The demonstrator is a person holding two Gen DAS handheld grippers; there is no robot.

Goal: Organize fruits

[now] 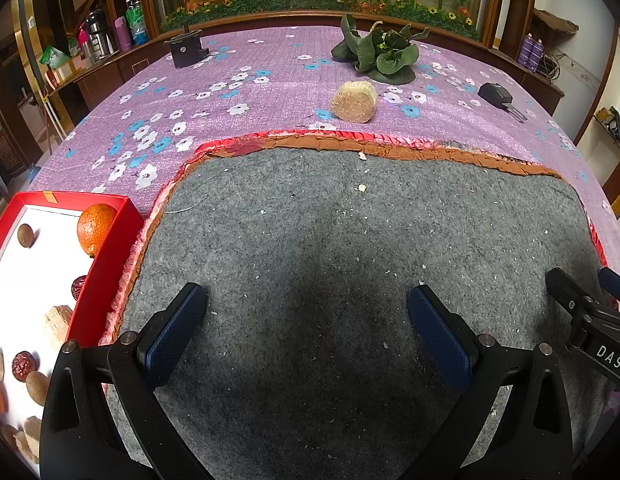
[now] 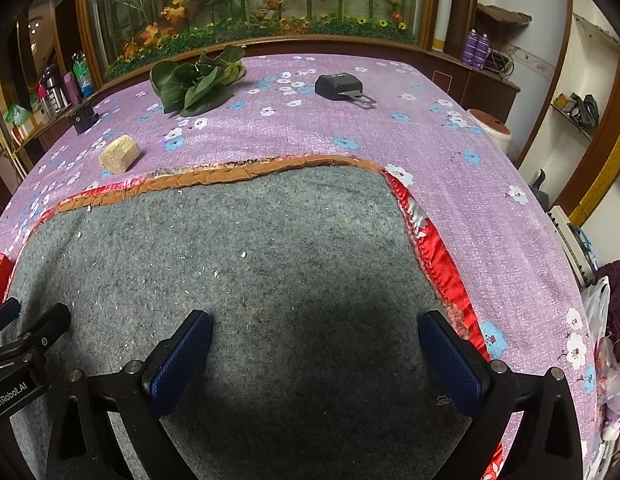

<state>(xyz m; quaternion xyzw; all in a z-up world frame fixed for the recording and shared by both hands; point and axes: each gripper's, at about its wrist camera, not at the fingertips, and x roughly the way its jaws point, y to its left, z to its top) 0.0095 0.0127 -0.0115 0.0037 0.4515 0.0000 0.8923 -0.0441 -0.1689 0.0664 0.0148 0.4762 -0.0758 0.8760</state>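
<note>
One orange, two red dates in tray

Dim indoor light, dark central shadow on grey mat, fisheye-bent edges.

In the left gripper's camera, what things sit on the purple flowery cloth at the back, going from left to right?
Black boxy block with a stem on top → pale straw-coloured bundle → bunch of dark green leafy vegetable → black key fob with a metal blade.

Inside the red tray: one orange, two red dates, two brown round fruits, several pale chunks.
</note>
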